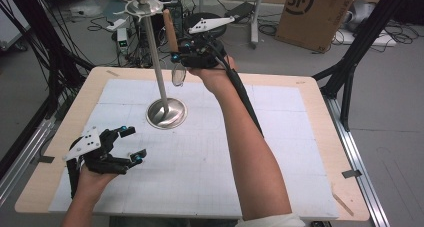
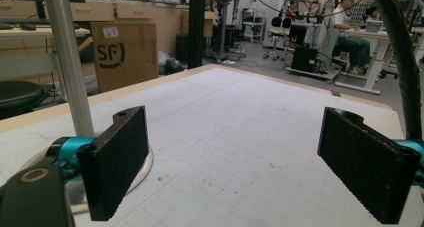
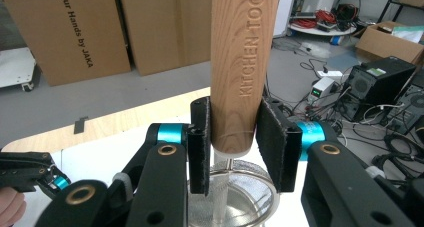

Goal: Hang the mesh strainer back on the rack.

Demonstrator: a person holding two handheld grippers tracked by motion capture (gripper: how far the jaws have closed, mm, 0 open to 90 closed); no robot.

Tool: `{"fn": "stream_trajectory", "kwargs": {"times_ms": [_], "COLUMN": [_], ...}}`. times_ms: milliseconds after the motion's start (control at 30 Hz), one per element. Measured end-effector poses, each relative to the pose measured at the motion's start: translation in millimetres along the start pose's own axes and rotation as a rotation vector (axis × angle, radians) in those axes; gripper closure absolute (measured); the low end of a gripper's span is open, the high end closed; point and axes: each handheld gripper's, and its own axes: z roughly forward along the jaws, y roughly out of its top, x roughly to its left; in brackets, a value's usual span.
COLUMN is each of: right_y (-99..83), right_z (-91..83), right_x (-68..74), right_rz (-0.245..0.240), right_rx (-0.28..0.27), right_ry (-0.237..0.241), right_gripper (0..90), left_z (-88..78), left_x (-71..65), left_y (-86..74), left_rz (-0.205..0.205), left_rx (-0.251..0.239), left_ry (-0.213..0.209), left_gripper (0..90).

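Wooden-handled wire-mesh kitchen strainer [image 3: 243,62], upright at twelve o'clock beside steel hook stand [image 1: 156,67], clamped in right gripper [image 3: 235,142]; left gripper [image 2: 250,162] agape, empty; risk: handle probably slips, missing hook.

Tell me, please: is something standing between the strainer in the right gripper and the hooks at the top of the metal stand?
Nothing visible does. The right gripper holds the strainer by its wooden handle, beside the pole of the metal stand. The gap up to the hooks looks open.
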Motion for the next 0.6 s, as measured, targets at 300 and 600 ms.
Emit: {"fn": "stream_trajectory", "kwargs": {"times_ms": [300, 600], "right_y": [1.1, 0.7], "right_z": [3.5, -3.5], "right_x": [0.3, 3.1], "right_rz": [-0.001, -0.009], "right_rx": [0.024, 0.033], "right_ry": [-0.011, -0.024], "right_gripper": [61.0, 54.3], "left_z": [-0.2, 0.0], "left_x": [0.3, 0.3], "left_y": [0.2, 0.2], "left_rz": [0.001, 0.006], "left_rx": [-0.002, 0.003], "left_ry": [0.0, -0.001], "left_gripper": [13.5, 13.5]}}
